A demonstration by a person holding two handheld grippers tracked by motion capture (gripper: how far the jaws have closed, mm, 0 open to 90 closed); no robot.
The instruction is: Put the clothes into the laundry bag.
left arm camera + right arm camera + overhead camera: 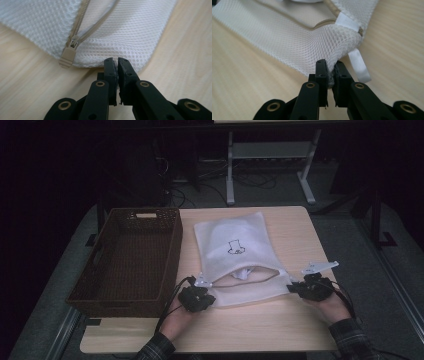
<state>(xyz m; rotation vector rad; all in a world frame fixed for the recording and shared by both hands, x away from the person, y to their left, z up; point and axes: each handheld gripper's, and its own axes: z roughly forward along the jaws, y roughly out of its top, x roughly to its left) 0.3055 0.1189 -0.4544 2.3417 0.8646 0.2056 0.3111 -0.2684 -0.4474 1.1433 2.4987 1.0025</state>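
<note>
From the high view I get the whole layout: a white mesh bag [235, 260] lies flat on the wooden table [295, 325], its zipped mouth toward me and gaping open, with a small black drawing printed on its upper face. Just left of it stands a dark wicker basket [131, 257], and I see nothing inside it. Something white shows inside the bag's opening, but I cannot tell what it is.

My left gripper view gives me what the high view cannot: the beige zipper pull [68, 56] lying at the bag's corner on the table, and the mesh weave close up. My right gripper view shows a white ribbon loop [359, 65] sewn at the other corner, hanging onto the tabletop.

My left gripper [117, 62] has its jaws pressed together on the edge of the mesh beside the zipper pull. My right gripper [330, 66] has its jaws clamped on a bunched fold of mesh at the near right corner, next to the ribbon loop. In the high view both grippers sit at the bag's two near corners, well apart.
</note>
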